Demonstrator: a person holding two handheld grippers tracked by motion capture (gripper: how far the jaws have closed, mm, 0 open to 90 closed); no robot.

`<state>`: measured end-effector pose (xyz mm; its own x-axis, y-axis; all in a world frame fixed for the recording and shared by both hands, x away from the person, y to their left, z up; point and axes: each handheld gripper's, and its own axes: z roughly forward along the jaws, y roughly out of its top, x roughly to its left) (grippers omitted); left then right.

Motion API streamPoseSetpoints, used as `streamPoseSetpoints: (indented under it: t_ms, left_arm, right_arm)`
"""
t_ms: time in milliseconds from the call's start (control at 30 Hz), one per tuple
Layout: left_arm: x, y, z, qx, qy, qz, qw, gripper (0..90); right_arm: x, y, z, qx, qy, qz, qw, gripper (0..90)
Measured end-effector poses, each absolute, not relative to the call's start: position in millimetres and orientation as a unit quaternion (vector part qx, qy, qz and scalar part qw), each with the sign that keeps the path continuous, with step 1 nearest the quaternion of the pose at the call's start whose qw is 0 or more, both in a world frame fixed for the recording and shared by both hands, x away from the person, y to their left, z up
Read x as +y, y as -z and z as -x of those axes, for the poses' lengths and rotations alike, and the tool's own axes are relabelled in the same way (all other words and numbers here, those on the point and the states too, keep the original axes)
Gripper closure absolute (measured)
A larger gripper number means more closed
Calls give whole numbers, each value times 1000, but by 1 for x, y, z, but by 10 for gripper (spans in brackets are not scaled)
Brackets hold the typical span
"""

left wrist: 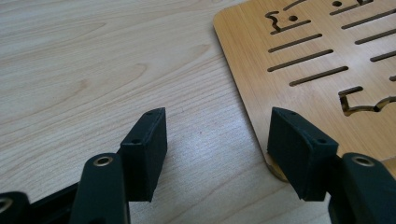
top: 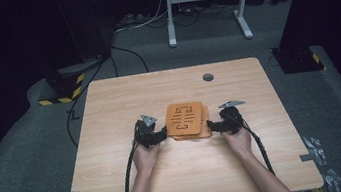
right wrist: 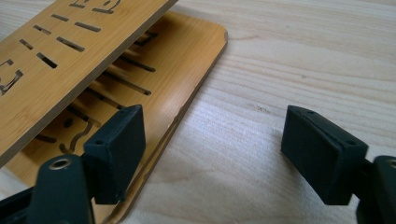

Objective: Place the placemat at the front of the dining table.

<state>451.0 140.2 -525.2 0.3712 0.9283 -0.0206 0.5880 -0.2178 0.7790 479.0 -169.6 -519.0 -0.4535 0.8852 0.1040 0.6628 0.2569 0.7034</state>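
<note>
Jaws of the left gripper are standing apart, one pad touching the top slotted bamboo board's edge. Right gripper is gaping wide, straddling the lower board's rounded corner on the woodgrain table.

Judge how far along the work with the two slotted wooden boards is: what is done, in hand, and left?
Done: the upper board sits stacked on the lower board mid-table, its edge tilted clear of it in the right gripper view. In hand: the left gripper and right gripper flank the stack, jaws open, neither clamped. Left: probably gripping a board and separating the pair.
</note>
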Motion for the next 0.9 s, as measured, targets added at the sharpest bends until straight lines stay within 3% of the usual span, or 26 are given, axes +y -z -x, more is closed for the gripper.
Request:
streamPoseSetpoints:
  t_ms: [633,900]
  left_arm:
    - [142,526,-453,513,-222,-744,367,344]
    - [143,526,-453,513,-219,-744,367,343]
  right_arm:
    - [-157,492,-466,792,-352,-465,180,288]
    - [-148,487,-469,795,-373,-452,155,278]
